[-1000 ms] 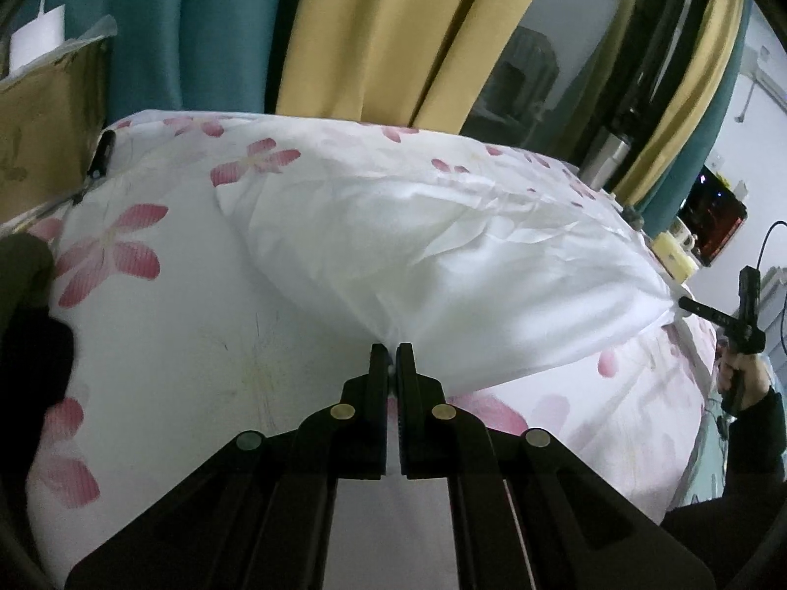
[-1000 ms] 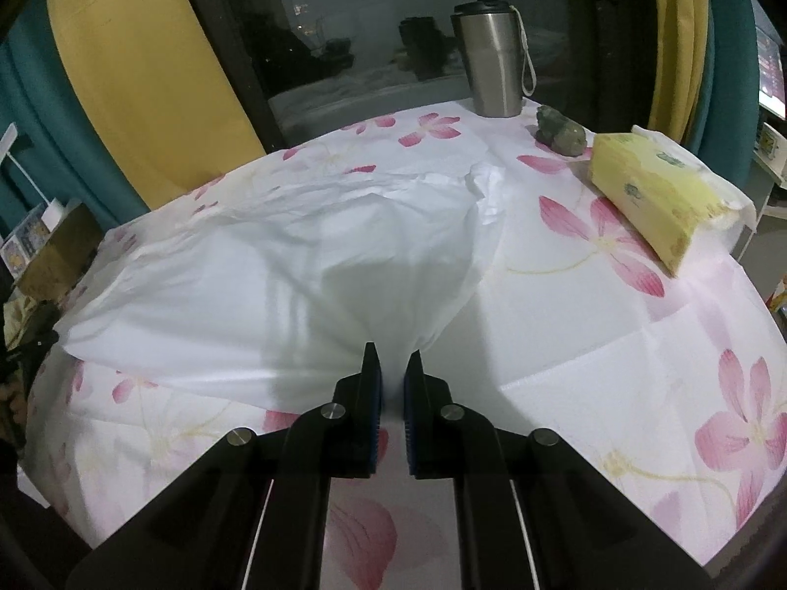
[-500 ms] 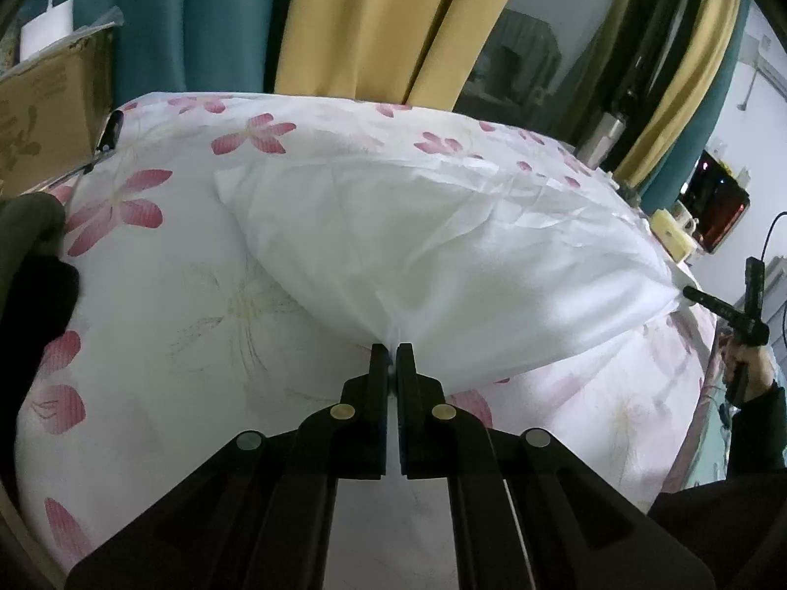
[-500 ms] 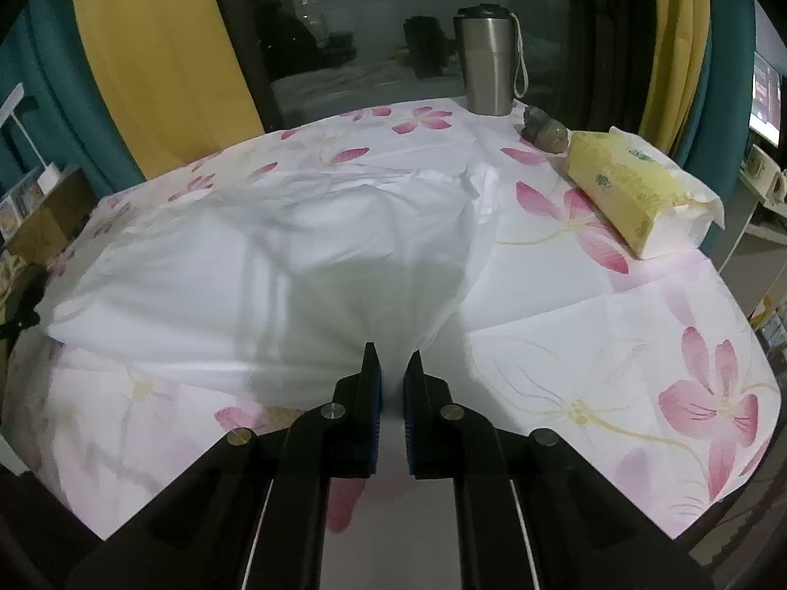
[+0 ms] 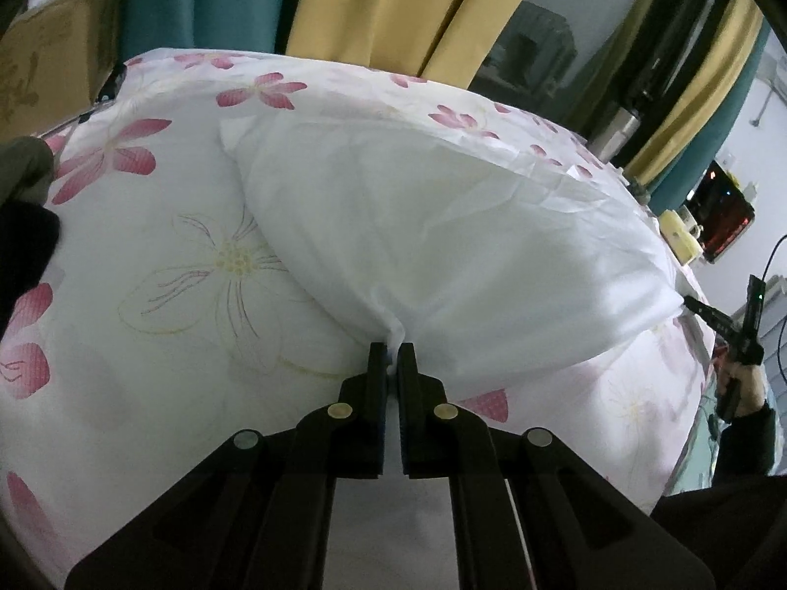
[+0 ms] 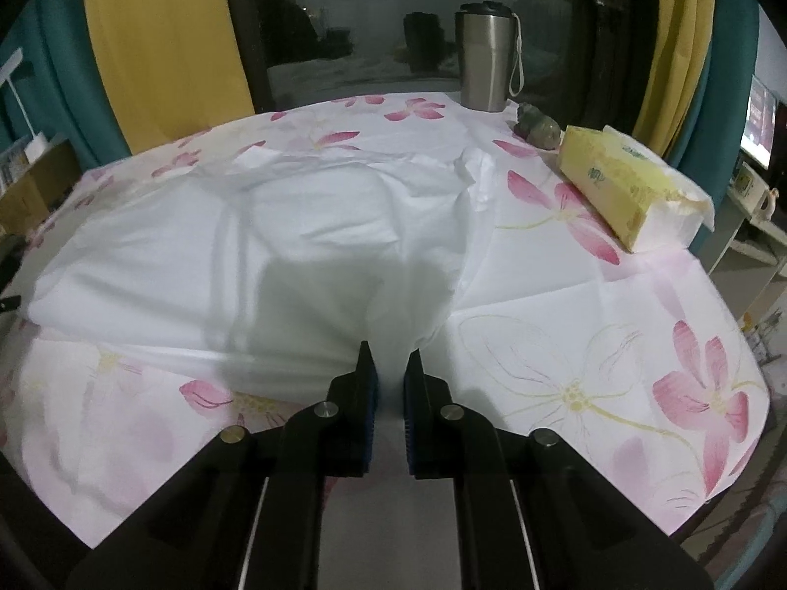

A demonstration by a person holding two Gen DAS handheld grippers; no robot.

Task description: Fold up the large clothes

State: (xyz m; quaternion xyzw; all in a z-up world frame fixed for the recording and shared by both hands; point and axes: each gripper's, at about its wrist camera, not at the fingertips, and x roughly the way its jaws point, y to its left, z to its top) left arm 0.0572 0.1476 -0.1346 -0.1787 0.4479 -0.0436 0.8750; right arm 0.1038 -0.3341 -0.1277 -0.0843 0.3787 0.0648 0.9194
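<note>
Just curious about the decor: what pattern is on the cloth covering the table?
White tablecloth with large pink flowers and pale yellow outlined blossoms; clearest in the right wrist view.

The white garment [image 6: 305, 246] is thin, matt cloth, creased. The flowered sheet [image 6: 615, 344] on the bench looks smooth with sharp fold lines. The cup [image 6: 484, 69] is brushed metal. The tissue pack [image 6: 634, 191] has glossy plastic wrap. The box [image 5: 49, 73] is matt cardboard.

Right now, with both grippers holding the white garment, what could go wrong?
1. The left gripper pinches only a thin edge of the white garment; it may slip out.
2. The right gripper could drag the floral tablecloth, disturbing the steel tumbler and tissue pack.
</note>
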